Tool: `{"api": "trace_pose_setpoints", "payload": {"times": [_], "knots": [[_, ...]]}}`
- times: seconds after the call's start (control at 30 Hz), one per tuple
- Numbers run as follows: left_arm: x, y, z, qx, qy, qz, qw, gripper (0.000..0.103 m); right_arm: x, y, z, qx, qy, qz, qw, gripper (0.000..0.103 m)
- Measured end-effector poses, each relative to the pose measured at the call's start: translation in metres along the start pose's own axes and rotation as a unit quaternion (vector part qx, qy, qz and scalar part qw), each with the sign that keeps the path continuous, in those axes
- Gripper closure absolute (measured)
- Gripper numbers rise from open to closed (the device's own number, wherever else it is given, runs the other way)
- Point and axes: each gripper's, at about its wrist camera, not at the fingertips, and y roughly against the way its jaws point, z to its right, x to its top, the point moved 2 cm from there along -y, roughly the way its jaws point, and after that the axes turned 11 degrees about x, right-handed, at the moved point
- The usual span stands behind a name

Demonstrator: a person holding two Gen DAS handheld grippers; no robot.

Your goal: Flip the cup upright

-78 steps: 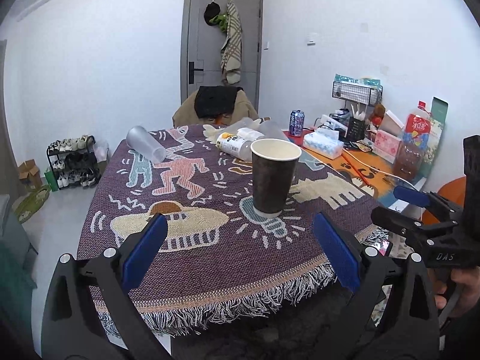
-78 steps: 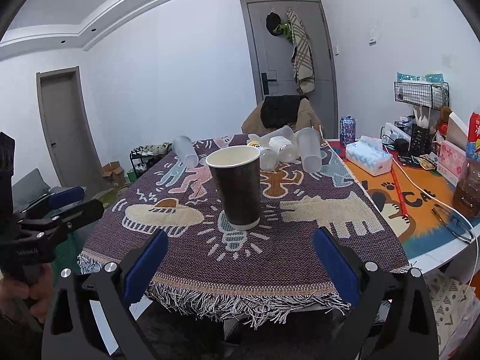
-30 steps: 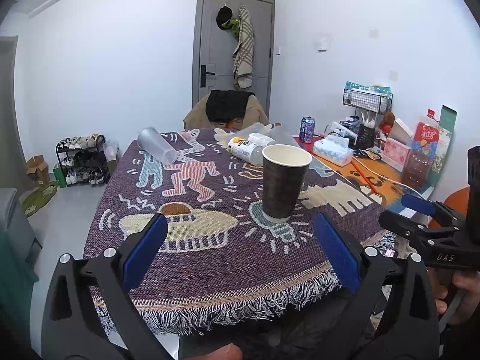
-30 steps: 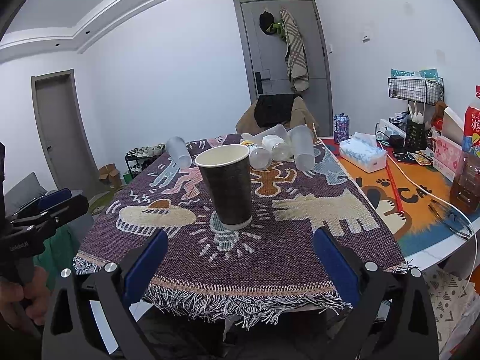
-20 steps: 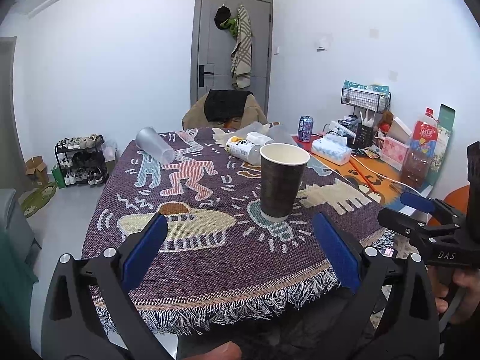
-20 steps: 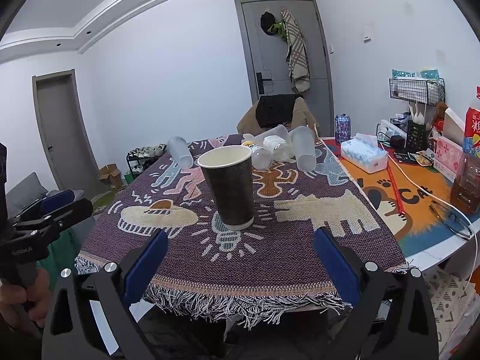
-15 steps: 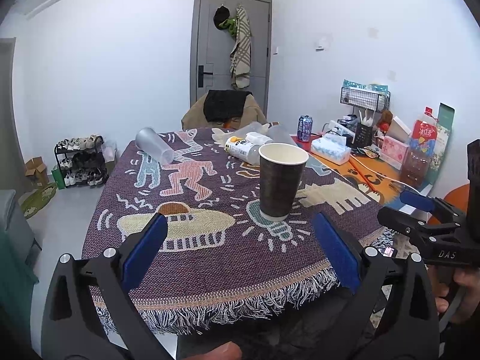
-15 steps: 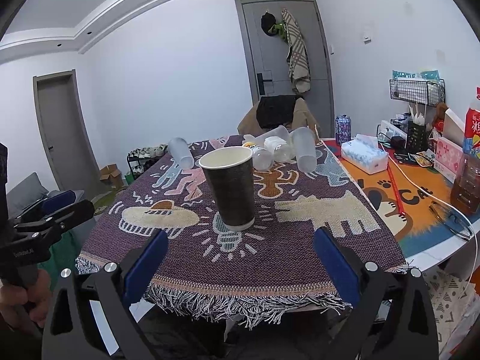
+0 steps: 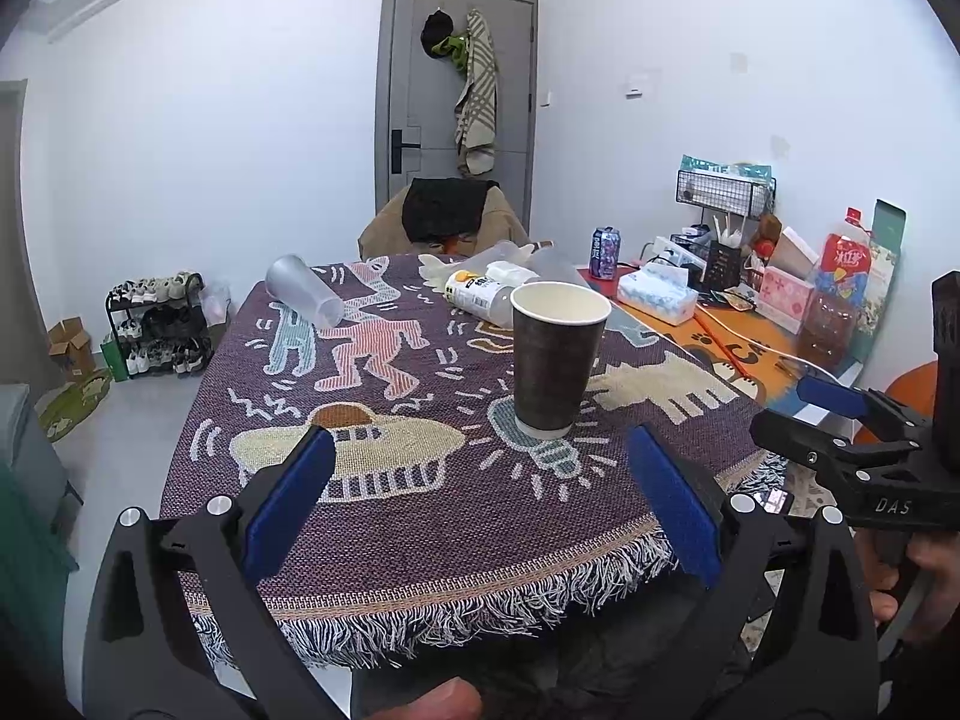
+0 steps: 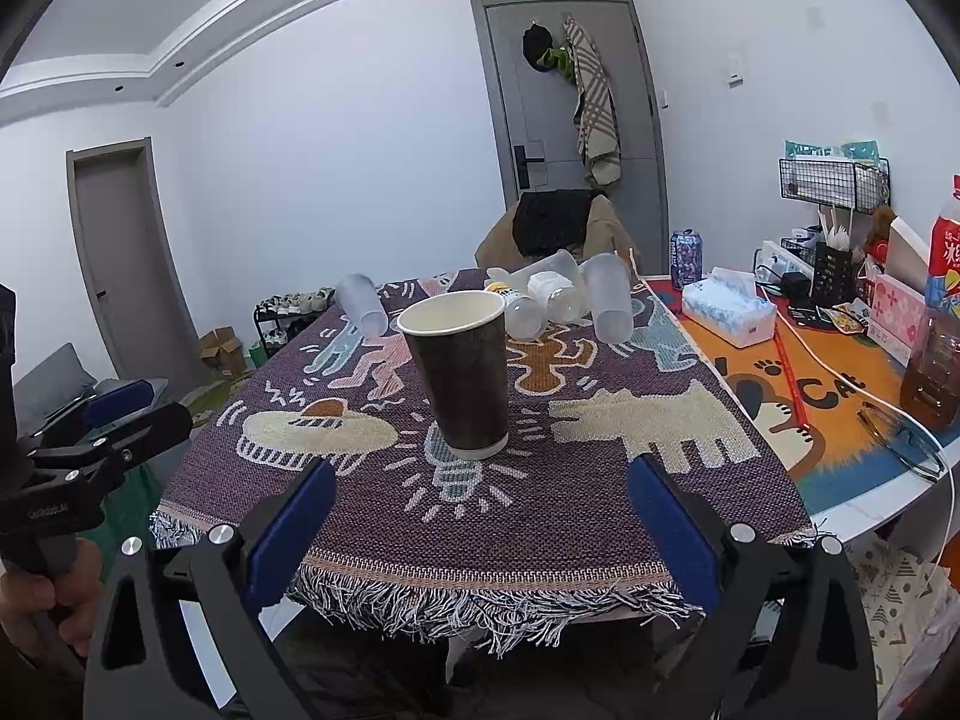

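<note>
A dark brown paper cup (image 9: 555,357) with a white inside stands upright, mouth up, on the patterned purple tablecloth (image 9: 420,498); it also shows in the right wrist view (image 10: 459,372). My left gripper (image 9: 480,498) is open and empty, held back over the table's near edge, well short of the cup. My right gripper (image 10: 480,516) is open and empty, also back at the near edge. Each gripper shows in the other's view, the right one (image 9: 840,420) at the right and the left one (image 10: 120,414) at the left.
A clear plastic cup (image 9: 303,291) lies on its side at the far left. More clear cups (image 10: 606,297) and a bottle (image 9: 477,294) lie at the far end. A can (image 9: 605,252), tissue box (image 9: 657,297) and clutter sit on the orange mat (image 10: 828,396). A chair (image 9: 447,219) stands behind.
Both grippers have drifted back slightly and stayed open. The cup has stayed upright in the same spot.
</note>
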Motion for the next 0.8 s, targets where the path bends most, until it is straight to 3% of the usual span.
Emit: {"api": "trace_pose_setpoints", "payload": {"times": [0.57,0.8], "knots": [[0.000,-0.001,0.004,-0.001,-0.006,0.000,1.0000,0.006,-0.003,-0.004,0.000,-0.004,0.006,-0.005,1.000,0.008],[-0.005,-0.034,-0.016,-0.001,0.028,-0.020,0.9994,0.006,-0.012,-0.032,0.006,-0.011,0.019,-0.030,0.999,0.008]]}}
